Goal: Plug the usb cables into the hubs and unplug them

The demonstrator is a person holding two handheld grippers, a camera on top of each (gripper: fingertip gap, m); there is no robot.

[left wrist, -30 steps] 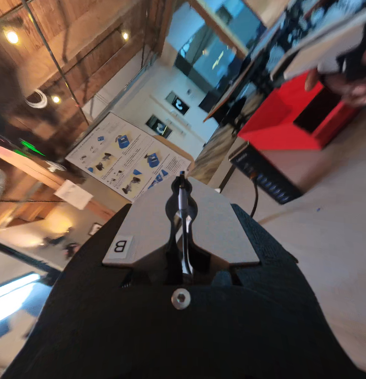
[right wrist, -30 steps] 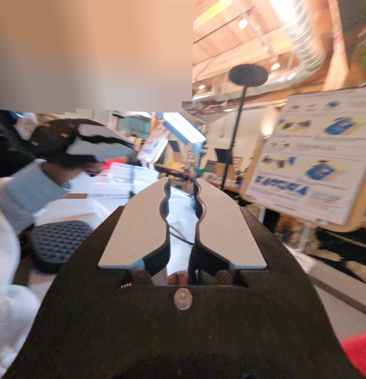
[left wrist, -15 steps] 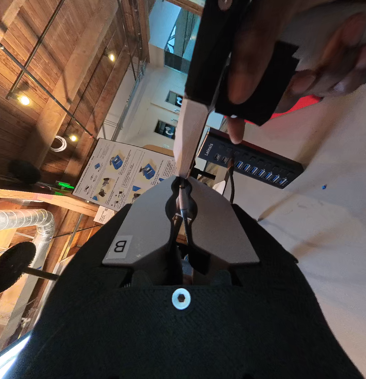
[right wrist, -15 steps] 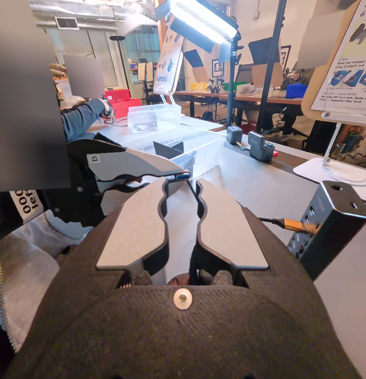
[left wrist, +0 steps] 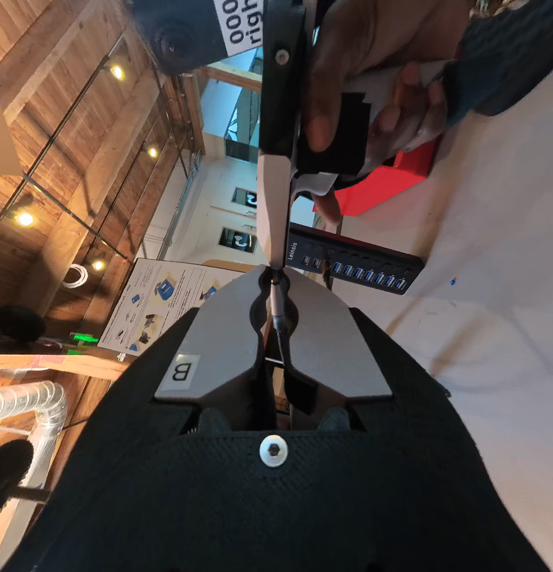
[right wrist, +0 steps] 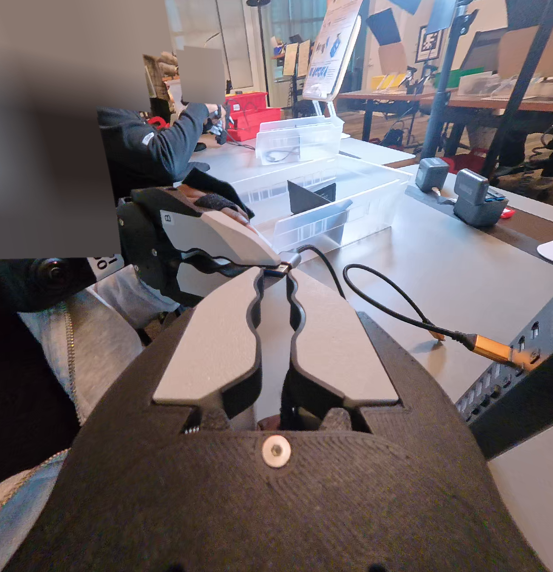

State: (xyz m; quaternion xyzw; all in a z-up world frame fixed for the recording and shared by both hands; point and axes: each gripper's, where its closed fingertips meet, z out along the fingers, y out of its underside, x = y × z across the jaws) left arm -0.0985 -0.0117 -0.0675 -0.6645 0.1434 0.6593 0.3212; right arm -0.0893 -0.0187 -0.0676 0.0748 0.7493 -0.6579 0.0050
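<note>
Above bare table (right wrist: 454,278), left gripper (left wrist: 273,274) pinches USB plug (left wrist: 276,298).

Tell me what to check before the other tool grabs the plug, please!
1. Left tool is shut on the silver USB plug: ok.
2. Right tool is open, with its tips at the plug's metal end: ok.
3. The plug's black cable is free of snags: cannot tell, because it runs behind the right tool.
4. The black hub has empty blue ports to aim for: ok.
5. The orange plug sits in the hub, away from the blue ports: ok.
</note>
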